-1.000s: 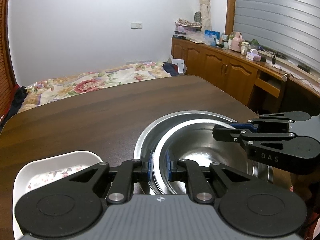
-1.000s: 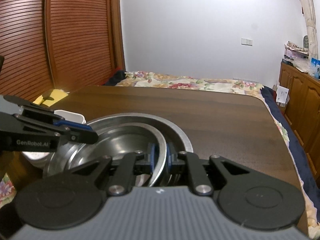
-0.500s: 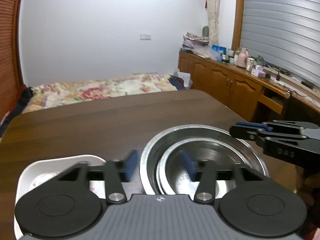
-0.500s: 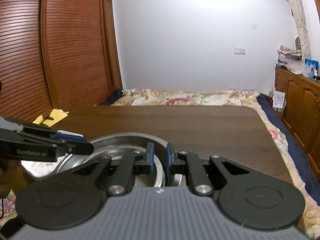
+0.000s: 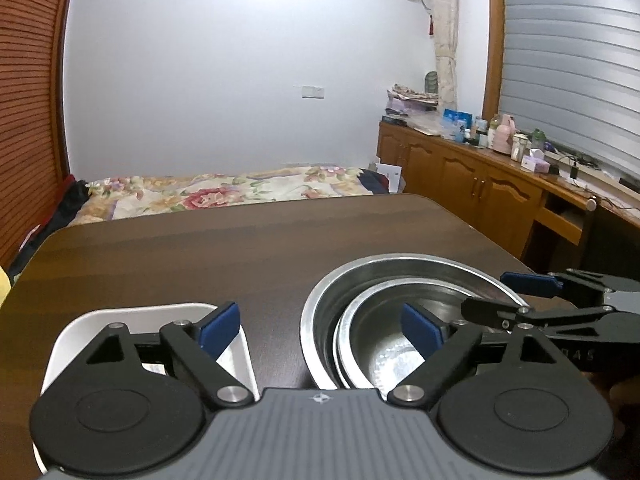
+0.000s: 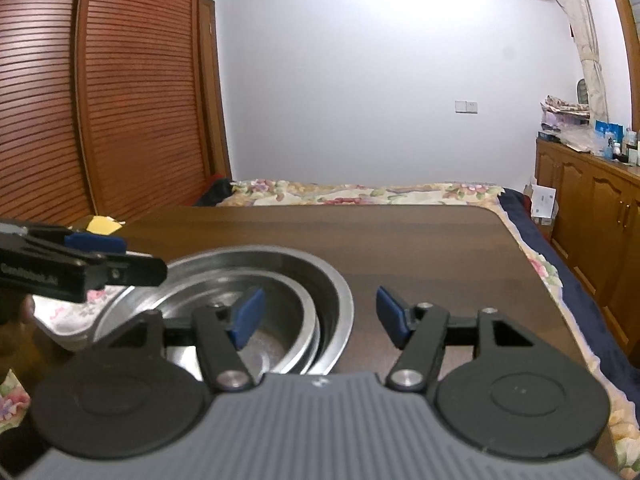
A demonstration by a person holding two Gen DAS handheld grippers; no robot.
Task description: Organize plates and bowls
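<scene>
A small steel bowl (image 5: 384, 352) sits nested inside a larger steel bowl (image 5: 404, 266) on the dark wooden table (image 5: 240, 248). A white square plate (image 5: 132, 316) with a floral pattern lies left of the bowls. My left gripper (image 5: 320, 330) is open and empty, raised above the gap between the plate and the bowls. My right gripper (image 6: 320, 316) is open and empty above the right rim of the bowls (image 6: 332, 300). The nested bowl (image 6: 280, 320) and the plate (image 6: 68, 320) also show in the right wrist view. Each gripper shows in the other's view.
The table's far edge meets a bed with a floral cover (image 5: 224, 192). Wooden cabinets (image 5: 480, 192) with bottles and clutter on top run along the right wall. A slatted wooden wardrobe (image 6: 100, 100) stands on the left. A yellow item (image 6: 104, 225) lies near the table's left edge.
Both grippers were shut on the small bowl's rim, holding it in the large bowl. They have opened, let go and lifted back. The small bowl now rests nested.
</scene>
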